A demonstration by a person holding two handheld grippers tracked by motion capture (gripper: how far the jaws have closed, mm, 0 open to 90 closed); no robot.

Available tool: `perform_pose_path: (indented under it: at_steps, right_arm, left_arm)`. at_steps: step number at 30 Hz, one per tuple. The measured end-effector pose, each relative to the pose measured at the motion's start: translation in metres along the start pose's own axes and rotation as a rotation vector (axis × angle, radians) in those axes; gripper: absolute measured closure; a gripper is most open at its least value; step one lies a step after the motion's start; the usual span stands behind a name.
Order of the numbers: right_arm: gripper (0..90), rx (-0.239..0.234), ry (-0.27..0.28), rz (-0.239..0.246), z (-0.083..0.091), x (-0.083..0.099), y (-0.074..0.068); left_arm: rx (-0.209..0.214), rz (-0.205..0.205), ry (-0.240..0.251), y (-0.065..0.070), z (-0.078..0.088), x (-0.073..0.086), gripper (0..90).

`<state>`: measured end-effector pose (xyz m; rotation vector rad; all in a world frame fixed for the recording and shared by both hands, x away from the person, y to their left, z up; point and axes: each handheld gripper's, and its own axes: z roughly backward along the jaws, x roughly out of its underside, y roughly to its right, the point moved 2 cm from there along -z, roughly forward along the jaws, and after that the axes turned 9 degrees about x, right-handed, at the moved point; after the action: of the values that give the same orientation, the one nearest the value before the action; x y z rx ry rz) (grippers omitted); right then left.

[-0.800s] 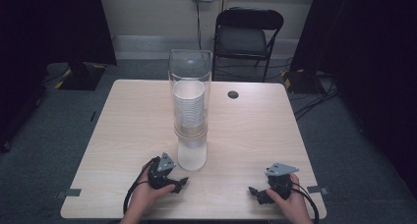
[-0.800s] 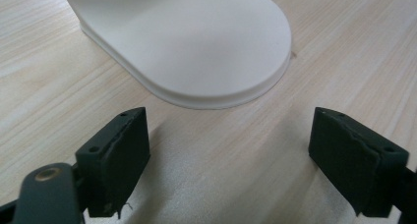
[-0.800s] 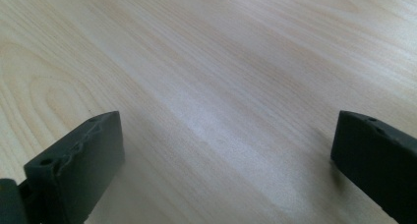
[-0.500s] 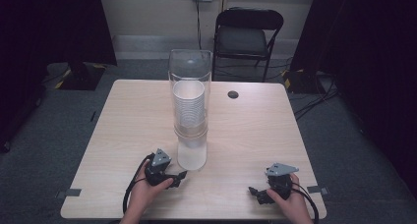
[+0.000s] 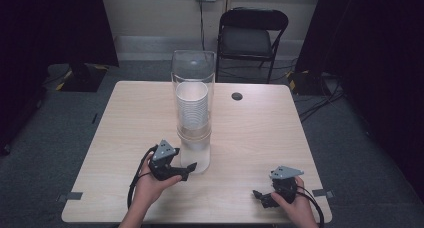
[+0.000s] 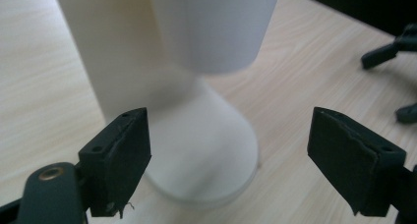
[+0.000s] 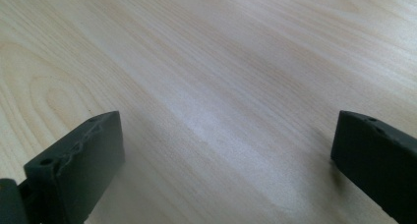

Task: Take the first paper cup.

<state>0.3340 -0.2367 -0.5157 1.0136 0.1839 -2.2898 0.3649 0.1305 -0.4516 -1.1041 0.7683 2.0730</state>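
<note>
Nearest the person, the right gripper (image 5: 264, 197) sits low over the front right corner of the pale wooden surface (image 5: 260, 138), held in the right hand (image 5: 295, 208). Its jaws are spread wide with nothing between them; the right gripper view looks straight onto bare wood grain between the two black pads.

A little farther in and to the left, the left hand (image 5: 150, 185) holds the left gripper (image 5: 187, 169) (grey three-cornered plate on top, cable looping back along the wrist). Its jaws are also spread, not pinching anything, and they point at the foot of the tall clear dispenser tube (image 5: 193, 108). In the left gripper view the white flared base (image 6: 206, 150) of that tube stands just beyond the jaws, partly behind the left pad, with the blurred lower end of the cup stack (image 6: 216, 27) hanging above it.

The tube stands upright near the middle of the surface, and the stack of white paper cups (image 5: 192, 113) fills its middle part, leaving the clear top section open.

Beyond it a small dark round disc (image 5: 237, 96) lies near the far edge. Past the surface, a black folding chair (image 5: 252, 38) stands against the wall.
</note>
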Motion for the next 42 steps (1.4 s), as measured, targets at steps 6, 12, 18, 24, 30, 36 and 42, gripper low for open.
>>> perform_pose_path:
  at_steps: [6, 12, 18, 24, 30, 36, 42]
  right_arm:
    - [0.0, 0.000, -0.001, -0.001, 0.000, 0.000, 0.000]
    - [0.0, 0.000, 0.000, 0.000, 0.000, 0.000, 0.000]
    - [0.0, 0.000, 0.000, 0.000, 0.000, 0.000, 0.000]
    - [0.0, 0.000, 0.000, -0.001, 0.000, 0.000, 0.000]
    - [0.0, 0.000, -0.001, -0.002, 0.000, 0.000, 0.000]
    - [0.0, 0.000, -0.001, -0.001, 0.000, 0.000, 0.000]
    - [0.0, 0.000, -0.002, -0.002, 0.000, 0.000, 0.000]
  left_arm:
    - [-0.016, -0.013, 0.049, 0.001, -0.004, -0.019, 16.2]
    - [-0.024, 0.018, 0.100, -0.003, -0.014, -0.028, 18.6]
    - [-0.028, 0.025, 0.139, -0.004, -0.021, -0.032, 19.4]
    - [-0.049, 0.018, 0.151, -0.007, -0.025, -0.033, 23.5]
    - [-0.072, 0.001, 0.171, -0.009, -0.034, -0.033, 28.1]
    - [-0.086, -0.040, 0.139, -0.012, -0.034, -0.030, 32.6]
    - [-0.084, 0.001, 0.097, -0.011, -0.034, -0.025, 35.4]
